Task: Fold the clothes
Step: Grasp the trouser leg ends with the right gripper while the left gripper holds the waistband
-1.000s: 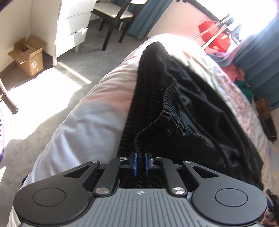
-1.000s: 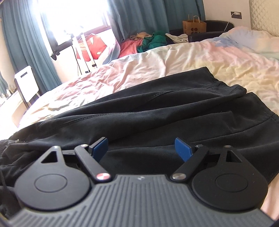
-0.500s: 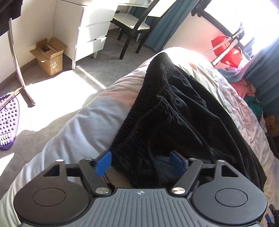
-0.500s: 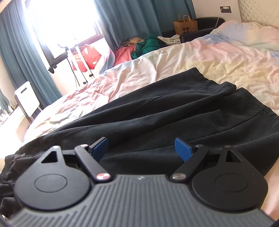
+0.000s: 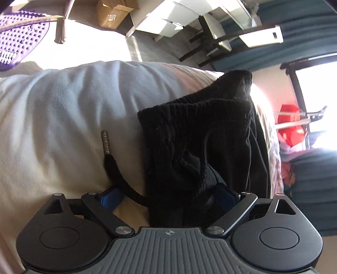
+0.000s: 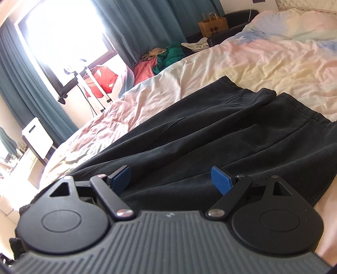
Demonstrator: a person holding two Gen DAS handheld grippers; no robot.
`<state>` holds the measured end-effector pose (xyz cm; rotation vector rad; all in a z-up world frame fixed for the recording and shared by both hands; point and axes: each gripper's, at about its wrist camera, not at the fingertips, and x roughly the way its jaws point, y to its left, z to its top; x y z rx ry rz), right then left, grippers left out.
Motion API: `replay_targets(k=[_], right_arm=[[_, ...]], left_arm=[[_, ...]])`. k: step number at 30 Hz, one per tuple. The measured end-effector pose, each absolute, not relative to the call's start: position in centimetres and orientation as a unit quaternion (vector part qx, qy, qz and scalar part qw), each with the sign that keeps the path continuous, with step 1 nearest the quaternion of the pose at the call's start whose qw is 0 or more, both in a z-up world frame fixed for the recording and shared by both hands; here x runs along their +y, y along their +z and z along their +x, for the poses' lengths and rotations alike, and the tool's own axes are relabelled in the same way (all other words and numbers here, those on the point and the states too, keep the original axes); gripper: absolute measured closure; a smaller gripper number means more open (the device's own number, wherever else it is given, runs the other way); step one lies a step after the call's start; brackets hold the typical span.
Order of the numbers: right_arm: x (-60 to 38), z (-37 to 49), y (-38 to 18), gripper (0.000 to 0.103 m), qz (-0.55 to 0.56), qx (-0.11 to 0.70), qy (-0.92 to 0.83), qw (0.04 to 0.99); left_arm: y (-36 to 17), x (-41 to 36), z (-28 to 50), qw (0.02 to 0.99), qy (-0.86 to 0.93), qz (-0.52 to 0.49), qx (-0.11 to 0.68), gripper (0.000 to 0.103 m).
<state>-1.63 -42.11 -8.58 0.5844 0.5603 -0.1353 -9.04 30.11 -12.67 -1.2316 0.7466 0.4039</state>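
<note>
Black shorts lie spread on the bed's pale duvet. In the left wrist view their ribbed elastic waistband is bunched and folded at the bed's corner, and a black drawstring with a metal tip trails onto the duvet. My left gripper is open, its jaws wide apart around the bunched waistband and drawstring. My right gripper is open and empty, low over the shorts' legs.
Beyond the bed's corner are a white drawer unit, a dark chair, a cardboard box and a purple mat. A clothes pile, a paper bag and teal curtains stand beside the bed.
My left gripper let go of the waistband, opened wide, and swung round to look down over the bed's corner. The right gripper stayed open and tilted over the shorts.
</note>
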Motion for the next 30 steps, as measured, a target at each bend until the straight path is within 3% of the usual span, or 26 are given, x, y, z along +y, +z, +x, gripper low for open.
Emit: replay_targets(k=[3, 8, 14, 16, 19, 25, 30], right_arm=[[-43.0, -1.9, -8.6, 0.018, 0.308, 0.267, -0.07, 0.911], [-44.1, -2.1, -8.7, 0.018, 0.336, 0.262, -0.074, 0.902], [-44.5, -2.3, -8.7, 0.018, 0.348, 0.258, -0.077, 0.898], [-44.6, -2.3, -8.8, 0.018, 0.351, 0.258, -0.078, 0.897], [-44.8, -2.3, -8.9, 0.018, 0.355, 0.259, -0.08, 0.895], [-46.4, -2.4, -8.8, 0.018, 0.377, 0.257, -0.073, 0.887], [-52.9, -5.3, -9.2, 0.018, 0.474, 0.205, -0.119, 0.848]], left_arm=[[-12.1, 30.0, -9.6, 0.752, 0.154, -0.568, 0.298, 0.015], [-11.0, 29.7, -10.6, 0.769, 0.029, -0.601, 0.217, 0.016], [-11.3, 28.6, -9.0, 0.769, 0.041, -0.58, 0.266, 0.017], [-12.2, 28.6, -8.1, 0.753, 0.052, -0.586, 0.294, 0.024], [-12.7, 28.5, -7.2, 0.746, 0.067, -0.584, 0.314, 0.024], [-10.5, 27.1, -6.5, 0.786, 0.027, -0.561, 0.256, 0.024], [-9.3, 26.4, -7.6, 0.802, -0.009, -0.561, 0.206, 0.025]])
